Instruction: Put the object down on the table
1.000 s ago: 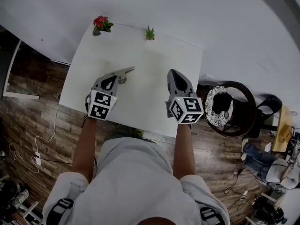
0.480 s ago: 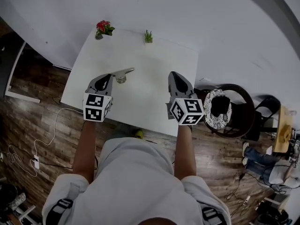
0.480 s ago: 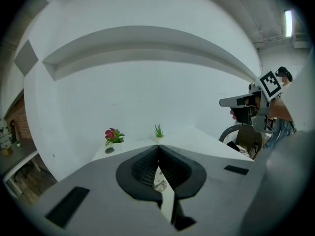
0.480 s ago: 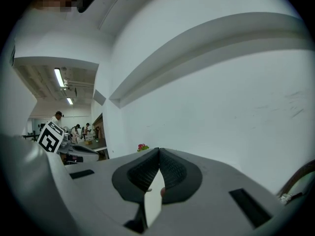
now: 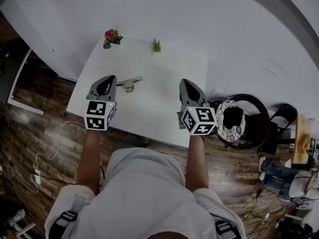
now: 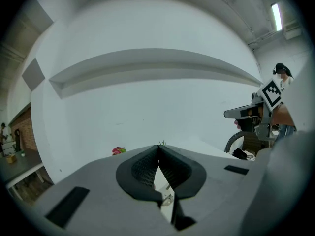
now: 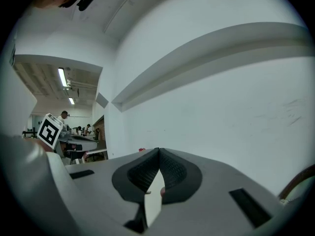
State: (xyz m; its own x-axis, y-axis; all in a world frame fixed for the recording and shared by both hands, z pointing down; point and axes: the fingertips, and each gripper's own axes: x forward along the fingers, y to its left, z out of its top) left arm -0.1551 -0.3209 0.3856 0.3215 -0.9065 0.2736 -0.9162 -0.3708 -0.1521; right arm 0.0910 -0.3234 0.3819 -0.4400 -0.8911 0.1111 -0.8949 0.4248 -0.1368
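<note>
Table (image 5: 149,66): white, rectangular, on a wooden floor (image 5: 35,108).
Metal tool (image 5: 129,82): lying flat on the table, in the left half, about midway between the far and near edges; slim handle pointing toward the right edge. Free of both grippers. A sliver also visible below the closed tips in the left gripper view (image 6: 168,198).
Left gripper (image 5: 110,77): over the table's near-left part, close to the left edge, tips just beside the tool's left end; contact not discernible. Jaws together at the tips (image 6: 158,149), nothing between them.
Right gripper (image 5: 185,82): over the near-right part, close to the right edge, well apart from the tool. Jaws closed tip to tip (image 7: 158,151), holding nothing.
Red flowers (image 5: 111,36): at the far left corner of the table.
Small green plant (image 5: 156,45): at the far edge, about midway along it.
Chair (image 5: 249,121): dark, with a speckled cushion, on the floor just beyond the table's right edge.
Cable (image 5: 54,146): pale, trailing over the floor off the near-left corner.
</note>
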